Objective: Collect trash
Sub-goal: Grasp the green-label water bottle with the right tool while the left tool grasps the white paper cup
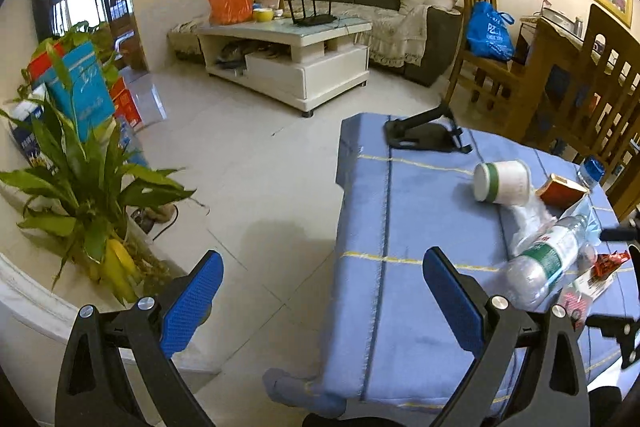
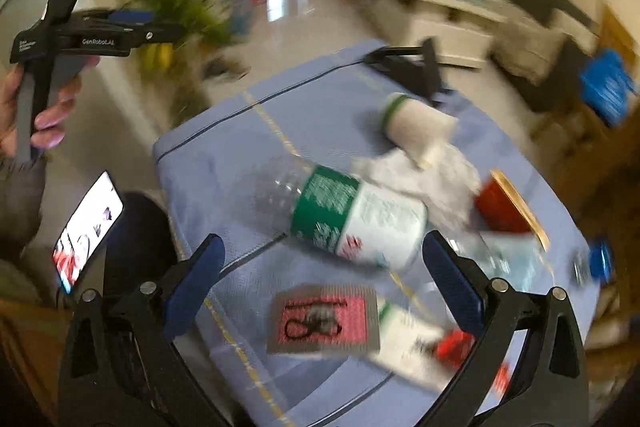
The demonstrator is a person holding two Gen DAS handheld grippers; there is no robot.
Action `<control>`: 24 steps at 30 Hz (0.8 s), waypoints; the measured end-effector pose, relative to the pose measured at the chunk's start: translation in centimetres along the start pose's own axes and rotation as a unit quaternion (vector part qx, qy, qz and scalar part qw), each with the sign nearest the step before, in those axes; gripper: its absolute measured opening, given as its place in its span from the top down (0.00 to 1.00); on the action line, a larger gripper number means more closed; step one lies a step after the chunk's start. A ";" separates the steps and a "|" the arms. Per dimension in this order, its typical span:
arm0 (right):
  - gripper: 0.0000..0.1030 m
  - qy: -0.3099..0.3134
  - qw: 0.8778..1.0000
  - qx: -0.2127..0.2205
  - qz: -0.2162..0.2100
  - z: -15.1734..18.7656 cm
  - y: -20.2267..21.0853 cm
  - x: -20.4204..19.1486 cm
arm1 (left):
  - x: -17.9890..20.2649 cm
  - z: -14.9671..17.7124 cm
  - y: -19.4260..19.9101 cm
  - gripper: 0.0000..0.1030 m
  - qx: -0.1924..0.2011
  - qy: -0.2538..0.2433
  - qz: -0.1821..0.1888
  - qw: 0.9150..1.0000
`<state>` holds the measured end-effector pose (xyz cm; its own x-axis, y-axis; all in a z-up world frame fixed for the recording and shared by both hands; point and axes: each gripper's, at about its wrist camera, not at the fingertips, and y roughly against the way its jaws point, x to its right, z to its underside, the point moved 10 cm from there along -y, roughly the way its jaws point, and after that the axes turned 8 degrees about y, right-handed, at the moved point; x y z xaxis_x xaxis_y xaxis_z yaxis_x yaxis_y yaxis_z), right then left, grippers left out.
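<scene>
Trash lies on a table with a blue cloth (image 1: 400,211). A clear plastic bottle with a green and white label (image 1: 548,263) (image 2: 352,219) lies on its side. Beyond it are a tipped paper cup (image 1: 504,181) (image 2: 416,125), crumpled white plastic (image 1: 528,219) (image 2: 424,175) and a red box (image 1: 560,189) (image 2: 504,207). A pink and grey packet (image 2: 324,319) and a red wrapper (image 1: 608,263) lie nearer. My left gripper (image 1: 322,291) is open and empty over the table's left edge. My right gripper (image 2: 320,279) is open, empty, just above the bottle. The right view is blurred.
A black phone stand (image 1: 428,131) sits at the table's far end. A potted plant (image 1: 88,187) is on the left, wooden chairs (image 1: 560,83) on the right, a white coffee table (image 1: 292,59) across the tiled floor. A lit phone (image 2: 88,227) sits at lower left.
</scene>
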<state>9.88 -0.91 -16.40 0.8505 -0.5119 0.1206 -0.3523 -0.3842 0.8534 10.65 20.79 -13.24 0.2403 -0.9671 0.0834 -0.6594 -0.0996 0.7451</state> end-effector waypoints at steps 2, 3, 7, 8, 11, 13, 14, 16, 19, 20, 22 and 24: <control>0.06 0.040 0.999 -0.025 -0.012 -0.9 -1.7 -0.1 | -0.4 0.6 -0.6 0.06 -0.012 0.006 0.006 1.000; 0.09 0.066 0.997 -0.040 -0.012 -1.2 -2.5 -0.3 | -0.4 1.0 -1.1 0.06 -0.021 0.008 0.011 1.000; 0.18 0.173 0.978 -0.117 0.010 0.0 -5.9 -1.5 | -0.1 1.9 -2.4 0.06 -0.038 0.000 0.022 0.999; 0.19 0.198 0.971 -0.132 0.031 0.0 -6.7 -1.4 | 0.1 2.0 -2.6 0.06 -0.039 -0.005 0.023 0.999; 0.26 0.243 0.954 -0.161 0.074 0.0 -8.1 -0.8 | 0.5 2.2 -2.8 0.06 -0.039 -0.011 0.029 0.999; 0.28 0.286 0.935 -0.177 0.108 0.1 -8.9 -0.9 | 0.7 2.1 -2.7 0.06 -0.036 -0.015 0.031 0.999; 0.30 0.300 0.929 -0.181 0.117 0.2 -9.3 -1.2 | 0.8 2.1 -2.8 0.06 -0.035 -0.016 0.031 0.999; 0.32 0.329 0.914 -0.196 0.133 1.0 -10.0 -1.2 | 0.9 1.9 -2.9 0.06 -0.034 -0.016 0.032 0.999; 0.33 0.325 0.916 -0.198 0.125 1.3 -10.2 -1.4 | 1.3 1.7 -2.8 0.06 -0.028 -0.019 0.032 0.999; 0.34 0.313 0.925 -0.183 0.113 0.9 -9.4 -1.6 | 1.4 1.6 -2.8 0.06 -0.027 -0.020 0.033 0.999; 0.34 0.299 0.935 -0.153 0.113 -0.2 -7.8 -1.1 | 2.0 1.2 -2.9 0.06 -0.026 -0.026 0.037 0.999; 0.34 0.263 0.952 -0.109 0.113 -1.8 -4.7 0.1 | 2.8 0.7 -3.2 0.06 -0.030 -0.029 0.048 0.998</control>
<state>12.25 2.20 -19.48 0.8611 -0.0858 0.5011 -0.5081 -0.1120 0.8540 12.95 18.19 -15.90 0.1365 -0.9835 0.1190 -0.6333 0.0057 0.7739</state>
